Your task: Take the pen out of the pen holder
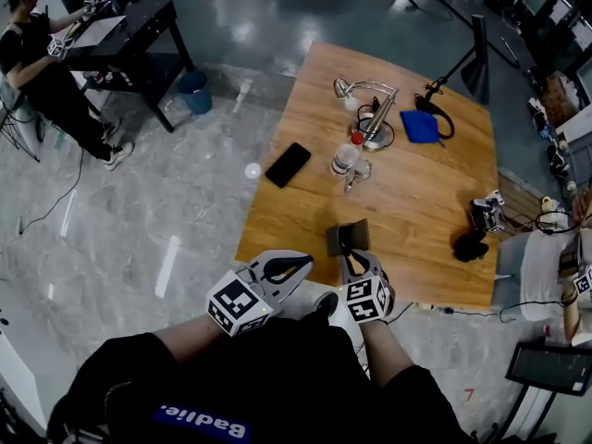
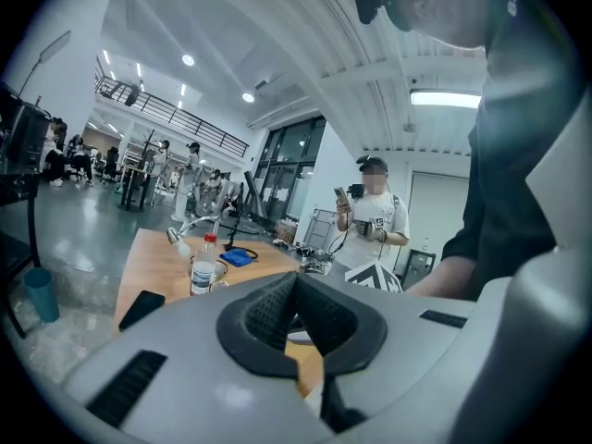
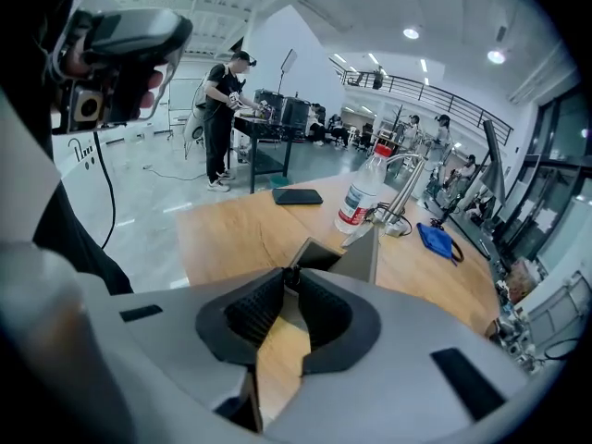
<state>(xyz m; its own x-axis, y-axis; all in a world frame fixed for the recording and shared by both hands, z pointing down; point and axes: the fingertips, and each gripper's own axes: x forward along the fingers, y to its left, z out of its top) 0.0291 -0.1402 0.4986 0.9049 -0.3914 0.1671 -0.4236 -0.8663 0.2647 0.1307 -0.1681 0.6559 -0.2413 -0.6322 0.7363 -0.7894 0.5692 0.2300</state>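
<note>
Right gripper (image 3: 289,274) is closed at the tips on a thin dark thing, likely the pen (image 1: 343,244), which stands in the pen holder (image 1: 350,236) near the desk (image 1: 435,202) front edge. Left gripper (image 2: 296,280) is closed and empty, beside it off the desk edge.

Risks: the grip is only at the tips, so the pen may slip. A tilted pull could drag or tip the holder, since nothing steadies it.

Hard to tell: the pen is barely visible and mostly inside the holder. Actual contact with the pads is unclear, and other pens can't be seen.
</note>
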